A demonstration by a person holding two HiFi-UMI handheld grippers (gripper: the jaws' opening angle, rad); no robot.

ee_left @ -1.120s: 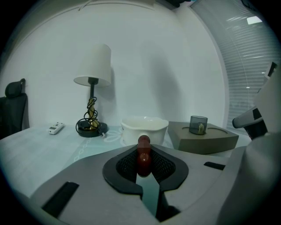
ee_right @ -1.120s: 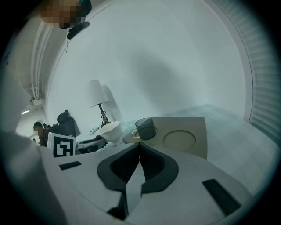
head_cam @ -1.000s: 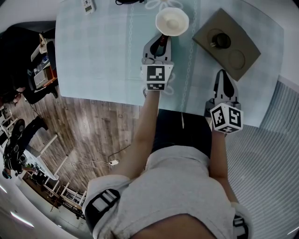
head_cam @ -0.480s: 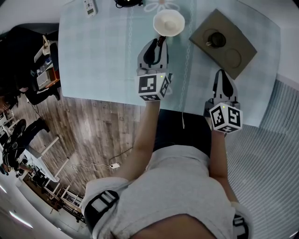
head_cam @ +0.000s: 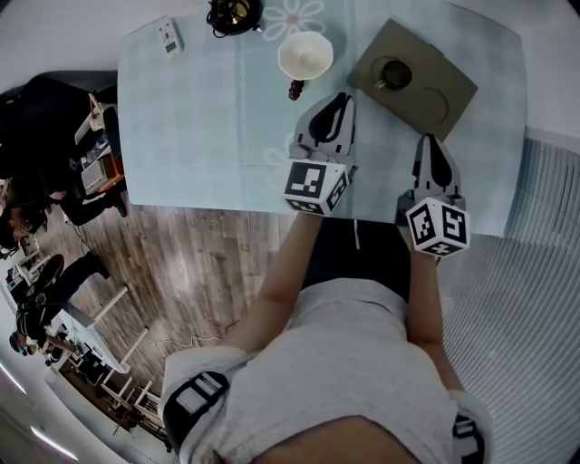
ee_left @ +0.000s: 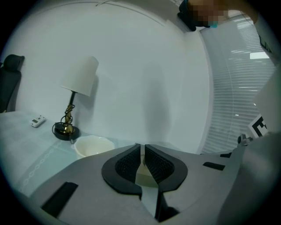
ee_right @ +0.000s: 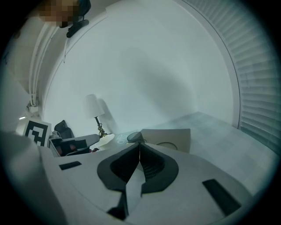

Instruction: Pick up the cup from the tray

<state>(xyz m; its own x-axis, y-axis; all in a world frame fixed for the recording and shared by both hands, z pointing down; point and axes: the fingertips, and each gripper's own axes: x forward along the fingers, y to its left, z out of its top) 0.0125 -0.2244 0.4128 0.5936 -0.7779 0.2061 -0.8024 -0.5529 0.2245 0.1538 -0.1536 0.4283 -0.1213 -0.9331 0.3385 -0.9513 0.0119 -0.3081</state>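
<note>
nearest the camera, in the lower half of the head view, the person's grey-clad torso and both forearms stretch toward the pale blue worktop (head_cam: 181, 118). the right hand-held gripper (head_cam: 429, 141) hovers over the worktop's near edge, right of centre. its jaws are pressed together on nothing (its own view shows the pads meeting at the tips). the left hand-held gripper (head_cam: 339, 100) sits a little further in, near centre frame. its jaws are closing, down to a thin slit with nothing between them.

beyond both, at the upper right of the frame, the tan tray (head_cam: 444, 86) lies at an angle. the dark cup (head_cam: 396, 72) stands in the tray's left recess, apart from either gripper, and the recess beside it looks bare. in the right gripper view the cup shows just above the jaw tips, at the tray's left corner.

left of the tray, top centre, is a white bowl (head_cam: 304, 54), with a small dark reddish thing (head_cam: 295, 89) just below it (too small to name). furthest off are a lamp base (head_cam: 234, 11) at the top edge and a remote (head_cam: 169, 36) at the upper left.

the task looks barely begun: the cup rests on the tray, ungrasped. nearly all of it is left, which means opening a gripper, bringing it around the cup, closing on it and lifting it clear.
</note>
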